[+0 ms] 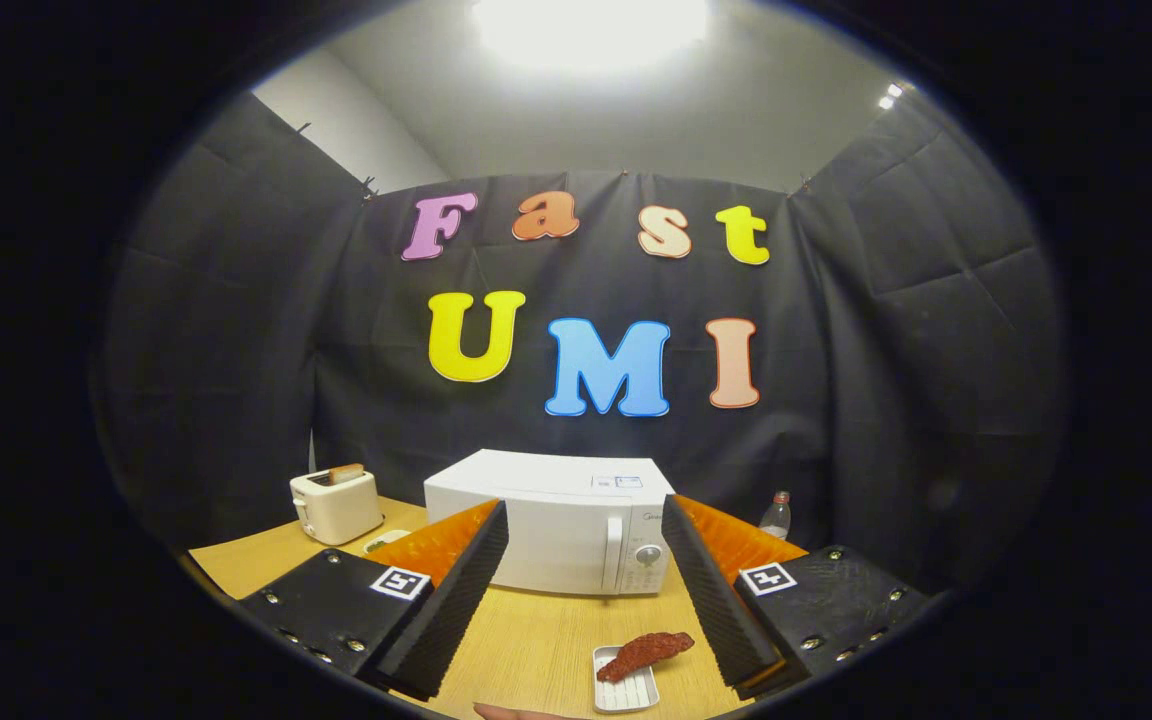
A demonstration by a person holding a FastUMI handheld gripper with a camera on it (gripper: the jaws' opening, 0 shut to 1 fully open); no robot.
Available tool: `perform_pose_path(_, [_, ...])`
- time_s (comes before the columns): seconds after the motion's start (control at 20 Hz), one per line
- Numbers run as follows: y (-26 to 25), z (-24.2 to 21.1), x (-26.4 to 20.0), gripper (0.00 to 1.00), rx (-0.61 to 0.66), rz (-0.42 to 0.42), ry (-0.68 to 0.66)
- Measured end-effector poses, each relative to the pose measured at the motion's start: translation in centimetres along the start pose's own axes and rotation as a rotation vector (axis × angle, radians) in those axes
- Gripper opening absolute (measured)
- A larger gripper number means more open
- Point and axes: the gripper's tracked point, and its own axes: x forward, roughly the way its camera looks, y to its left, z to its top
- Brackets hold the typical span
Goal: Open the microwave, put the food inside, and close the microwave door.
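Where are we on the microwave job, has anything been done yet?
Nothing looks done: the microwave door is closed, and the food lies on its small white tray on the table, near the open gripper. The fingers hold nothing. Opening the door, loading the food and closing the door are all left.

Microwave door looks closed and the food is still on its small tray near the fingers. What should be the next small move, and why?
Probably move the open gripper forward to the microwave to open its door. The door is shut, and the food still lies on the white tray between the fingers, which hold nothing, so the food cannot go in yet.
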Motion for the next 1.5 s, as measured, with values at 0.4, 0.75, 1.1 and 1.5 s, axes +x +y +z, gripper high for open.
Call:
perform_pose_path(0.4, [0.1, -0.7, 0.6, 0.97, -0.002, -0.004, 0.010])
perform_pose_path(0.75, [0.1, -0.9, 0.8, 0.97, -0.002, -0.006, 0.013])
perform_pose_path(1.1, [0.0, -1.1, 1.0, 0.97, 0.002, -0.007, 0.013])
perform_pose_path(1.5, [-1.1, -3.2, 4.9, 0.97, 0.010, -0.018, -0.010])
